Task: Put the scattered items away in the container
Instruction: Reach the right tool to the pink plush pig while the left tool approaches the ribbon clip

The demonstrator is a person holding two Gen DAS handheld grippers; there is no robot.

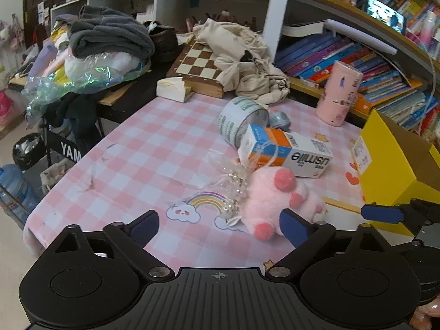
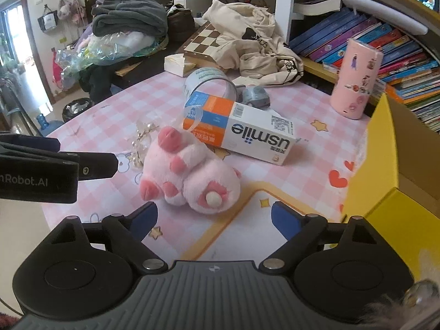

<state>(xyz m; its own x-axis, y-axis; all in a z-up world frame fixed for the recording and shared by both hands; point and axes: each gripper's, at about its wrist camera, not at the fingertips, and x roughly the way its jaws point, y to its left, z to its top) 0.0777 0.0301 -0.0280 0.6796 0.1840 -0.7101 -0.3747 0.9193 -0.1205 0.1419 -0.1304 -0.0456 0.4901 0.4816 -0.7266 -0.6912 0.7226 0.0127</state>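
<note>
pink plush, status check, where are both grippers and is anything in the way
Left gripper and right gripper open, empty. Pink plush lying on table, untouched, before right gripper. Yellow box at right; usmile carton just behind plush.

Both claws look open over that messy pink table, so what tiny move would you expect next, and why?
Probably the right gripper eases forward and down around the pink plush toy. It lies loose just ahead of those open jaws, nearest of the scattered items, with the yellow box right beside it.

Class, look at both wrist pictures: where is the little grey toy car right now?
The toy car sits on the checked tablecloth behind the toothpaste box, beside the tape roll, left of the pink tumbler.
</note>
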